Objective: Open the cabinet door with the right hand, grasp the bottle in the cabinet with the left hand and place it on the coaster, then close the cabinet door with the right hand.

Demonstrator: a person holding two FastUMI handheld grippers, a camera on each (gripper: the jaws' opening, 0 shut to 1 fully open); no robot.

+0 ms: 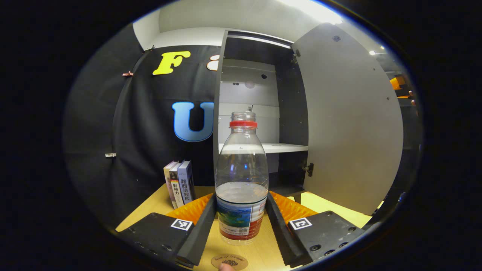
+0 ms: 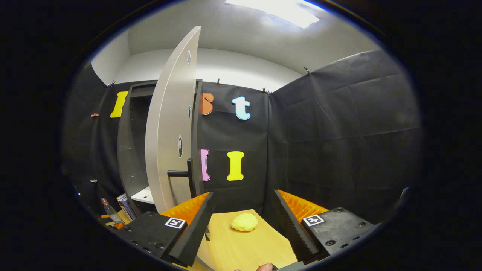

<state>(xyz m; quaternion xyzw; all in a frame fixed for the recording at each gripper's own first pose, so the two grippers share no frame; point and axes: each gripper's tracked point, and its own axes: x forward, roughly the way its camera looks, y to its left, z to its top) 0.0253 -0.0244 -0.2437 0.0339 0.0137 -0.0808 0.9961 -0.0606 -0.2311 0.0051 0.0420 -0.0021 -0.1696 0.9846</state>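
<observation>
Bottle [image 1: 241, 180] stands upright between the left gripper [image 1: 241, 222] fingers, both pressing its sides; coaster [image 1: 229, 261] lies just beneath and nearer than the fingertips; right gripper [image 2: 243, 222] gapes empty.

Upright books [image 1: 180, 183], yellow lump [image 2: 244, 222]

Stood upright on the table [image 1: 331, 205]: bottle [image 1: 241, 180], between the left gripper [image 1: 241, 222] fingers, just far of the coaster [image 1: 229, 261]. Behind the bottle, cabinet [image 1: 260, 109] with shelf [image 1: 280, 147] inside; door [image 1: 350, 124] swung open to its right. Leaned left of the cabinet: books [image 1: 180, 183]. In the right gripper view, lay near on the table, right of the door: a lump [image 2: 244, 222], far of the right gripper [image 2: 244, 229].
</observation>
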